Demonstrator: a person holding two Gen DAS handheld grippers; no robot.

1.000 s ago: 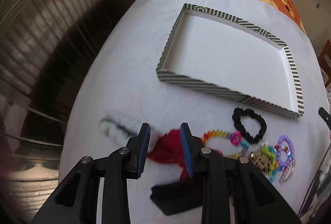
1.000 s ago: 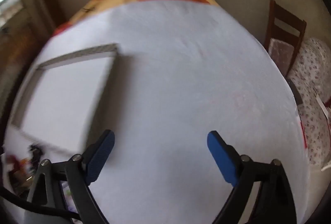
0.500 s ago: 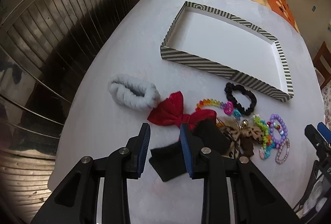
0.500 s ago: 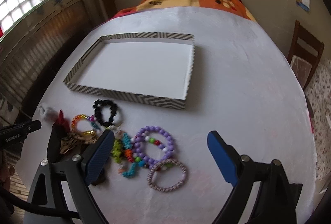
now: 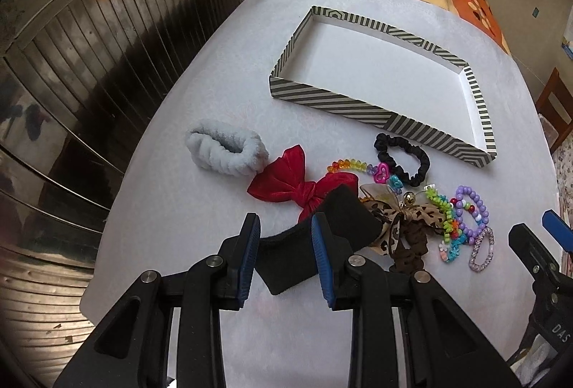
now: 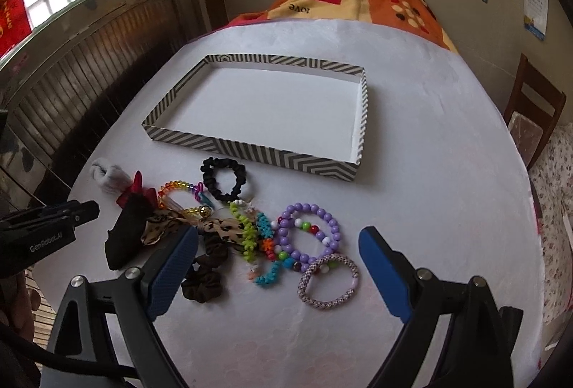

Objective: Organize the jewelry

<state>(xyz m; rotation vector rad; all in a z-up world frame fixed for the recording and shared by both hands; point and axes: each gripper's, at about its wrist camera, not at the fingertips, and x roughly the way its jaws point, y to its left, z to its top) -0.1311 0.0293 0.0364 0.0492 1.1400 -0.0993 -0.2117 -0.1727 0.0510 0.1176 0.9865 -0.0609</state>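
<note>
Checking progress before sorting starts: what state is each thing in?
Striped shallow cardboard tray: empty, open.
Purple bead bracelet: on table, outside tray.
Black fabric scrunchie: on table, by tray's near wall.
Left tongs: apart, empty, above black felt piece.
Right tongs: wide open, empty.

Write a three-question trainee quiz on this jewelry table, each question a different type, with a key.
1. True or false: the striped tray already holds a bracelet.
2. Multiple choice: which item lies nearest the tray's front wall? A) black scrunchie B) brown scrunchie C) woven bracelet
3. Fill in: the right gripper hangs over the bracelets with its jaws ____.

Key
1. False; the tray is empty and every piece lies on the white tablecloth.
2. A
3. open; nothing is between them. The left gripper also holds nothing; a black cloth piece lies on the table beneath it.
</note>
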